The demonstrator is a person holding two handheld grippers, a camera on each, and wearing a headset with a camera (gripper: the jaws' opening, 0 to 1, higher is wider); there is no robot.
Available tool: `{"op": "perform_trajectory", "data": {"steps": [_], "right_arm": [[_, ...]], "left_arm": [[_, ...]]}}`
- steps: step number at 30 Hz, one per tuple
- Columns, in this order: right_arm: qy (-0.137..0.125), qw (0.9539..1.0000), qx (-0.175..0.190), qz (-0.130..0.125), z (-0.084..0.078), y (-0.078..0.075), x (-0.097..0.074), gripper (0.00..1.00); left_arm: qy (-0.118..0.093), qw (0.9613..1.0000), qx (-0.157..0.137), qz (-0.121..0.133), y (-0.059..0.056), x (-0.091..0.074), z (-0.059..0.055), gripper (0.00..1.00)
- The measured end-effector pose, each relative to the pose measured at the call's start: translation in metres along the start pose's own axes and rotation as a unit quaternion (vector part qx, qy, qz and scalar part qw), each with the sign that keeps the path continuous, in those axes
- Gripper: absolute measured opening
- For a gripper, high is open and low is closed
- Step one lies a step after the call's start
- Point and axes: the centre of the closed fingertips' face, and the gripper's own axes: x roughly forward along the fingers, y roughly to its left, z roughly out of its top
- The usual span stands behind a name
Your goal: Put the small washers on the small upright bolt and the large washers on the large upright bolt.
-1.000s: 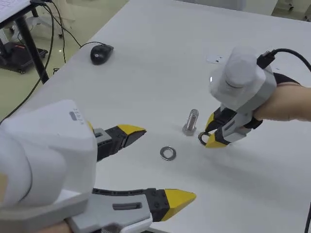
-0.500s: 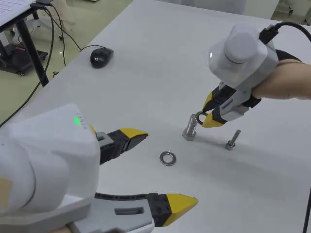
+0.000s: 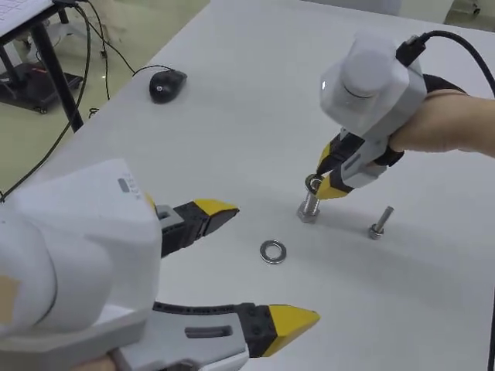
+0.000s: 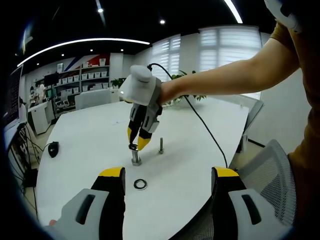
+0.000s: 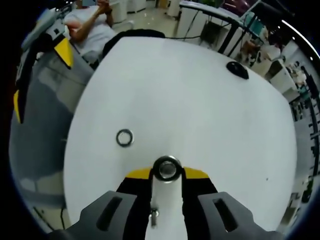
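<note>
**Washer meeting the large upright bolt: centre it before we let go**

We are pinching the washer by its rim between the yellow tips of the right gripper, right at the top of the large upright bolt. From the head view we cannot tell whether the hole is already around the thread or only resting on the end. In the right gripper view the ring is sitting dead centre between the jaws, and that is the cue we are steering by: the bolt's end should be filling the hole evenly. We are judging that a level washer and a straight drop matter most here. A tilted ring will likely catch on the thread, and a sideways nudge could topple the free-standing bolt. The small bolt is standing just beside it, so we are watching the jaw on that side. A loose washer is lying flat on the white table near the big bolt. The left gripper is hovering with its jaws spread wide, carrying nothing. A computer mouse is lying well apart.
</note>
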Motion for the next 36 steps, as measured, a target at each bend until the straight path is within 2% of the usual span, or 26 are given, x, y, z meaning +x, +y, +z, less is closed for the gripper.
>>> {"op": "perform_trajectory", "data": {"steps": [8,11,19,24,29,36], "right_arm": [[0.013,0.9998,-0.011,0.007,-0.005,0.001,0.015,0.22],[0.013,0.9998,-0.009,0.009,-0.007,0.003,0.021,0.22],[0.015,0.9998,-0.003,0.014,-0.012,0.006,0.039,0.23],[0.014,0.9998,0.0,0.017,-0.012,0.009,0.042,0.23],[0.017,0.9995,-0.014,0.021,-0.014,0.009,0.047,0.24],[0.007,0.9997,-0.014,0.021,-0.015,0.009,0.046,0.27]], "left_arm": [[-0.003,1.0,-0.005,-0.001,0.0,0.0,-0.001,0.69],[0.004,1.0,-0.004,0.001,0.001,0.0,-0.005,0.69],[0.007,0.9999,-0.008,-0.001,0.0,0.0,-0.008,0.69],[0.007,0.9999,-0.011,0.0,0.001,0.0,-0.009,0.69],[0.008,0.9999,-0.012,0.001,0.003,0.0,-0.009,0.69],[0.007,0.9999,-0.011,0.001,0.005,0.001,-0.008,0.69]]}}
